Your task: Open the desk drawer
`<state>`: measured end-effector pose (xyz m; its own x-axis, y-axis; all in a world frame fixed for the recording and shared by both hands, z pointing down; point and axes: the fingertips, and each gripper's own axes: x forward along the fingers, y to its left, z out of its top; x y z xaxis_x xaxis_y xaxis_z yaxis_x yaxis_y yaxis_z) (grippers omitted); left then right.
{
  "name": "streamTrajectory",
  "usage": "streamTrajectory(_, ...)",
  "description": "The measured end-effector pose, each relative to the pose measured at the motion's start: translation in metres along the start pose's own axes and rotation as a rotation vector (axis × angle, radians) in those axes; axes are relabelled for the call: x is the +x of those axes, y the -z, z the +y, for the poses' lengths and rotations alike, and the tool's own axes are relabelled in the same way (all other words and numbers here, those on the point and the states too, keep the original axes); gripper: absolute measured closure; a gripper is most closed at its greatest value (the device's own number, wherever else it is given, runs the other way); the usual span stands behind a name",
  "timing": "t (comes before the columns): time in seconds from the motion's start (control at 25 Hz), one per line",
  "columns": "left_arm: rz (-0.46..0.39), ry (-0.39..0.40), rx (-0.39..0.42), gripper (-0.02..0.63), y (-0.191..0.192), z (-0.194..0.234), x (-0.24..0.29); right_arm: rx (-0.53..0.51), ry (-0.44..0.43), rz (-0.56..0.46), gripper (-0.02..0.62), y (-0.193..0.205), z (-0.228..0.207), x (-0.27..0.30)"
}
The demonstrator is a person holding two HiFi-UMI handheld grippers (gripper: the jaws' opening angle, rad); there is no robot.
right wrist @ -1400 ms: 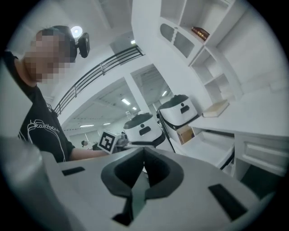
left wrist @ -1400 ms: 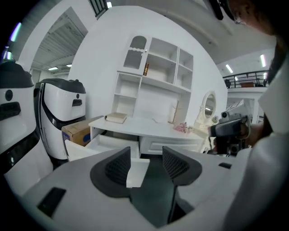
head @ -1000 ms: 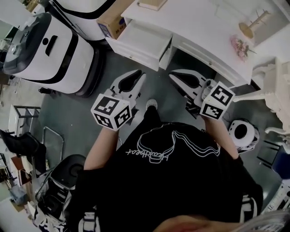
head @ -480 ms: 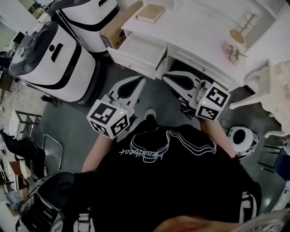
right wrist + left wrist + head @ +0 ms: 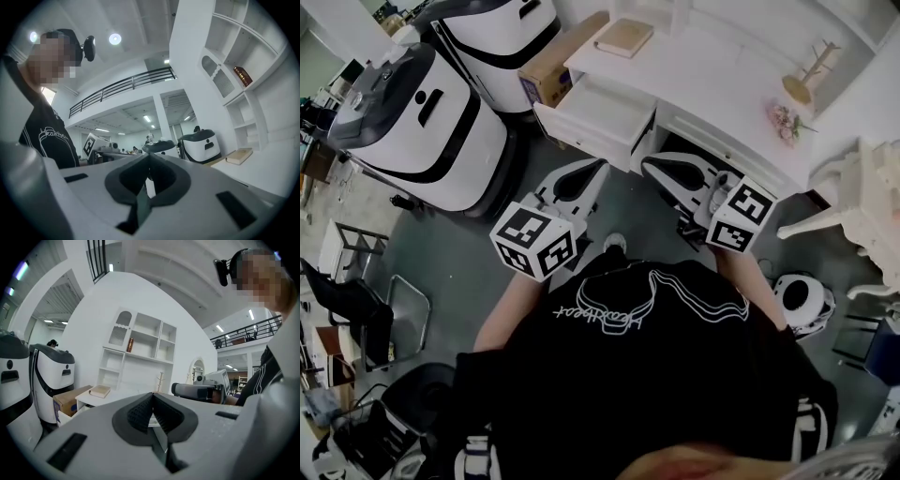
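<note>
The white desk (image 5: 712, 66) has its left drawer (image 5: 598, 112) pulled out, and its inside looks bare. My left gripper (image 5: 600, 166) hangs in the air just short of the drawer's front, shut with nothing in it. In the left gripper view its pads (image 5: 140, 411) meet at the tip of the left gripper (image 5: 152, 394). My right gripper (image 5: 648, 161) floats beside it, below the desk's front edge. Its tips touch in the right gripper view (image 5: 149, 155), so the right gripper is shut and holds nothing. Neither gripper touches the drawer.
A tan book (image 5: 623, 37) lies on the desk's left end, with a cardboard box (image 5: 558, 61) beside it. Two large white machines (image 5: 422, 122) stand to the left. A wooden stand (image 5: 806, 75) and pink flowers (image 5: 786, 120) sit on the desk's right part. A white chair (image 5: 862, 187) stands at the right.
Both grippers have risen a little and sit slightly nearer the desk. The left jaws have come together. The drawer stays pulled out.
</note>
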<state>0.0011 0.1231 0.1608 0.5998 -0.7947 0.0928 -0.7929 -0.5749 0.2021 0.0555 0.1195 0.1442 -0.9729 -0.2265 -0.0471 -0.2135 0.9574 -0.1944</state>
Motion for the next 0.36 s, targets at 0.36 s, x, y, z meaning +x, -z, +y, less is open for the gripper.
streamTrajectory(0.36,-0.025,0.011,0.048,0.602,-0.011,-0.012,-0.010,-0.051,0.014,-0.013,0.589,-0.012,0.013,-0.004)
